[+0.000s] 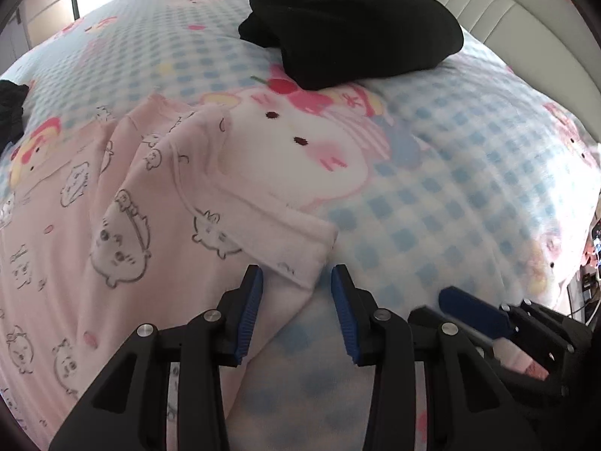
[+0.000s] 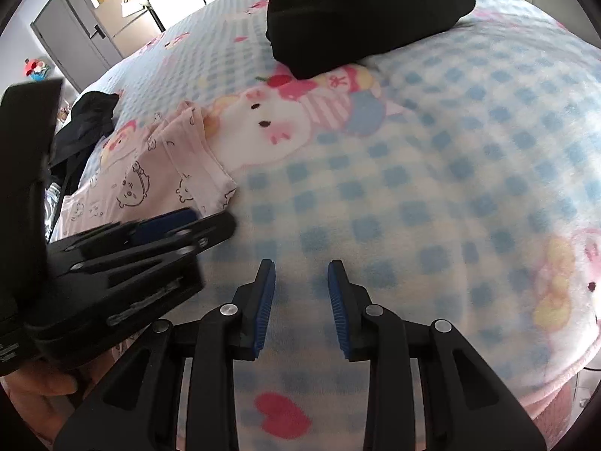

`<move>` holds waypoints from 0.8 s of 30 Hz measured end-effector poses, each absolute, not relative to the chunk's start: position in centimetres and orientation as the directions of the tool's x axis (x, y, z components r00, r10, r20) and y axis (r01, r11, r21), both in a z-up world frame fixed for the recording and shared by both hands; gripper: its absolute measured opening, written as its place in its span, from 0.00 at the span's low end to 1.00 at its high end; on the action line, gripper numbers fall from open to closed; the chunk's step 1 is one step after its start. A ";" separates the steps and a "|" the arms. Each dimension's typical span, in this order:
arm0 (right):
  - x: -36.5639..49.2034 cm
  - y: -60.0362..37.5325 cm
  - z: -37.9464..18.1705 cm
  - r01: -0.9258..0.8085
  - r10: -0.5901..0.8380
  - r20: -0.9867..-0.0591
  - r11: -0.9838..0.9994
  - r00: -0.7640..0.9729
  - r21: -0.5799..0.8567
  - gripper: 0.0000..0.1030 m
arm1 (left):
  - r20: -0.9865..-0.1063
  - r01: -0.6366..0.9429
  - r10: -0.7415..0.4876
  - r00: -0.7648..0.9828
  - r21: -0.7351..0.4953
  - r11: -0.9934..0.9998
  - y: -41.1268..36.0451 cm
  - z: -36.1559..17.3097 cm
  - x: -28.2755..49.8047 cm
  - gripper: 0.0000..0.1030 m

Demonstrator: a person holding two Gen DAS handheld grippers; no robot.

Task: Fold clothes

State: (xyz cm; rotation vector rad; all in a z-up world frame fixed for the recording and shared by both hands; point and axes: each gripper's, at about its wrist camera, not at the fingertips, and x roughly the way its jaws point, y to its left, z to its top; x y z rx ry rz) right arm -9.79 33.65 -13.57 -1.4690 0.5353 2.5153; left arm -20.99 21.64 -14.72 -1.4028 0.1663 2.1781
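A pink garment (image 1: 131, 206) printed with little cartoon animals lies spread on the bed, its sleeve folded over. The sleeve's cuff corner (image 1: 300, 259) reaches in between the fingertips of my left gripper (image 1: 296, 278). Its blue pads stand apart on either side of the fabric without pressing it. In the right wrist view the same garment (image 2: 157, 180) lies at the left, with the left gripper (image 2: 210, 220) blurred at its near edge. My right gripper (image 2: 301, 265) hovers open over bare blanket, nothing between its pads. It also shows at the lower right of the left view as the right gripper (image 1: 450, 304).
A checked blue cartoon blanket (image 2: 450, 150) covers the bed. A folded black garment (image 1: 349, 26) sits at the far end near the padded headboard (image 1: 507, 11). Another dark heap (image 2: 90, 120) lies at the left edge. A hand (image 2: 33, 394) holds the left gripper. A grey door (image 2: 75, 37) stands beyond.
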 end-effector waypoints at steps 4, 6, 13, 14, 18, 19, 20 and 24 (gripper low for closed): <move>-10.0 33.3 -13.5 -0.320 -0.040 -0.866 -0.920 -0.498 0.227 0.28 | -0.852 -0.449 0.416 -0.319 -0.251 -0.858 19.7 -14.1 -21.0 0.05; -10.1 33.1 -13.3 -0.310 -0.055 -0.863 -0.920 -0.502 0.239 0.28 | -0.833 -0.429 0.429 -0.350 -0.265 -0.864 18.2 -13.0 -20.4 0.04; -12.3 29.3 -11.0 -0.197 -0.137 -0.841 -0.941 -0.523 0.276 0.28 | -0.736 -0.285 0.468 -0.490 -0.372 -0.883 7.3 -7.7 -18.7 0.04; -12.7 28.7 -10.7 -0.182 -0.143 -0.839 -0.944 -0.526 0.275 0.29 | -0.724 -0.254 0.458 -0.515 -0.382 -0.889 5.2 -7.1 -18.9 0.04; -15.4 25.9 -9.8 -0.121 -0.157 -0.837 -0.959 -0.525 0.255 0.29 | -0.716 -0.165 0.376 -0.589 -0.349 -0.922 -2.2 -5.8 -20.3 0.04; -16.0 25.3 -9.6 -0.108 -0.163 -0.836 -0.961 -0.524 0.255 0.29 | -0.722 -0.140 0.351 -0.597 -0.336 -0.931 -4.0 -5.9 -20.8 0.04; -16.7 24.8 -9.4 -0.095 -0.165 -0.835 -0.964 -0.525 0.250 0.29 | -0.731 -0.119 0.330 -0.597 -0.327 -0.938 -5.4 -6.3 -21.4 0.04; -19.2 23.3 -9.4 -0.065 -0.156 -0.842 -0.973 -0.517 0.221 0.29 | -0.773 -0.035 0.247 -0.585 -0.280 -0.959 -10.1 -8.6 -23.5 0.04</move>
